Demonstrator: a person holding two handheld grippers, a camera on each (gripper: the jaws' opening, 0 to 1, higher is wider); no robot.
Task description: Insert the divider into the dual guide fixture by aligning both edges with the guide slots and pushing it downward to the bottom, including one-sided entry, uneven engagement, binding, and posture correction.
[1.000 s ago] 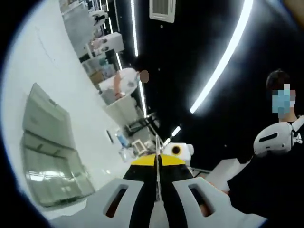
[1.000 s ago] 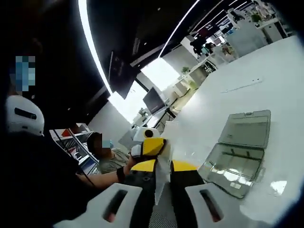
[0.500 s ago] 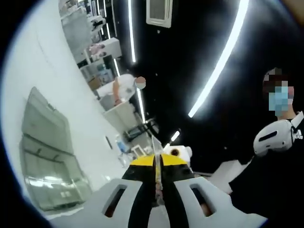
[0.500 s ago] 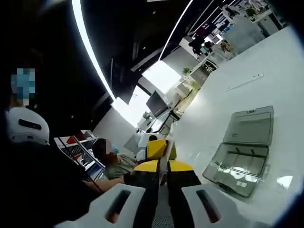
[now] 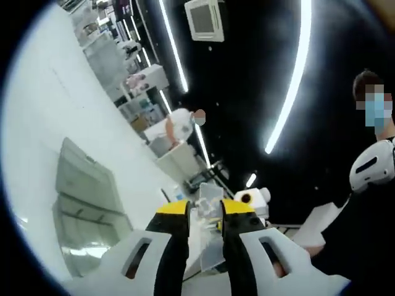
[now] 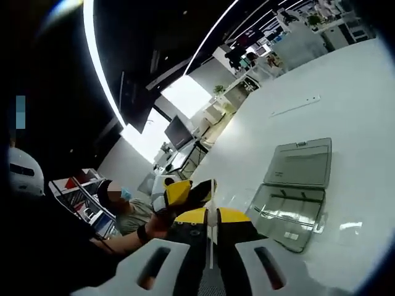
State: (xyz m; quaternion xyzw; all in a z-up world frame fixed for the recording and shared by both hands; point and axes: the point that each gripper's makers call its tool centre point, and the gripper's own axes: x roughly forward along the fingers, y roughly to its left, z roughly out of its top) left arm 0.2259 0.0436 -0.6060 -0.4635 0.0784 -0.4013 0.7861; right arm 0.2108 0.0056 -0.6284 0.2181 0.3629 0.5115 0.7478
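Loosening, the left gripper (image 5: 205,217) now stands apart around the clear divider (image 5: 210,237), the right gripper (image 6: 210,217) pinching its edge, both well above the open case (image 6: 295,192) ahead, insertion unstarted.

Both cams ride low behind their own jaws, rolled hard and pitched up — mostly dark ceiling with light strips. Left gripper view looks across the white worktop (image 5: 55,123) from one side, right gripper view from the other. Shared: the clear open case (image 5: 86,209) (image 6: 296,185) on the worktop, mid-distance in both.
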